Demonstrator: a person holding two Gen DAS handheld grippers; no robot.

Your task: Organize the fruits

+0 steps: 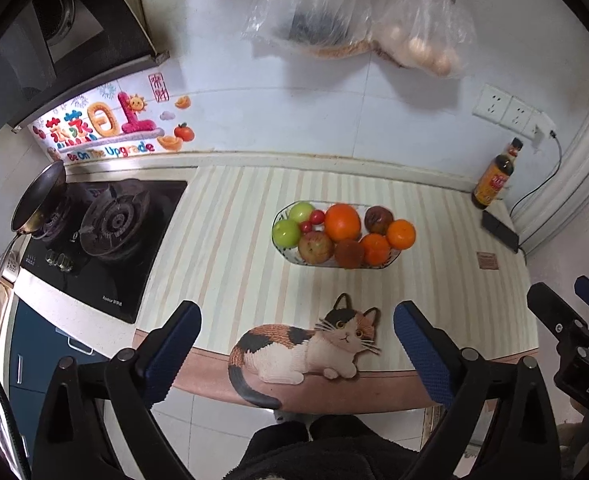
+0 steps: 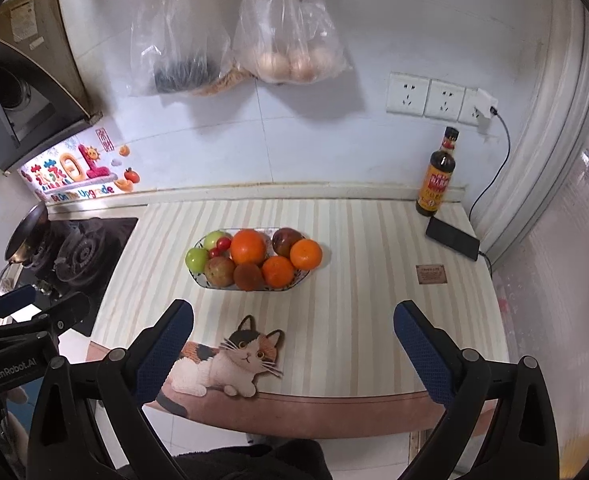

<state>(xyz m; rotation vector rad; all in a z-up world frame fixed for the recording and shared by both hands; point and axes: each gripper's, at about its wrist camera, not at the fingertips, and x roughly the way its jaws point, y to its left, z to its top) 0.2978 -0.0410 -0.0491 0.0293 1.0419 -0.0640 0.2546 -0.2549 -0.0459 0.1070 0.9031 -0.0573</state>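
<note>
The left gripper (image 1: 296, 336) hangs over the front edge of the counter with its jaws spread wide and nothing between them; its blue-padded fingers (image 1: 174, 344) frame a cat-shaped mat (image 1: 306, 348) that lies just ahead of and below them. The right gripper (image 2: 294, 340) is posed the same way beside it, released and empty, and the same cat-shaped mat (image 2: 230, 360) sits off its left finger.

Straight ahead of both grippers, past the mat and well apart from the fingertips, stands the fruit dish (image 1: 282, 254) (image 2: 198, 280), an oval glass bowl. Counted in it: three oranges, the largest (image 1: 342, 222) (image 2: 248, 247) in the middle; two green apples (image 1: 286, 233) (image 2: 196, 258) at the left end; two reddish apples, one at the front (image 1: 315, 247) (image 2: 219, 271) and one at the back; one brown rough-skinned fruit (image 1: 349, 253) (image 2: 248, 277) at the front; two cherry tomatoes (image 1: 316, 217) (image 2: 224, 243).

The counter (image 1: 222, 240) (image 2: 354, 260) is covered in pale stripes. Far left of the grippers is a black gas hob (image 1: 106, 232) with a frying pan (image 1: 40, 196). Far right stand one dark sauce bottle (image 2: 438, 176) and a black phone (image 2: 452, 238) on a charging cable. On the white tiled wall beyond hang two plastic bags (image 2: 294, 28), one holding eggs.
</note>
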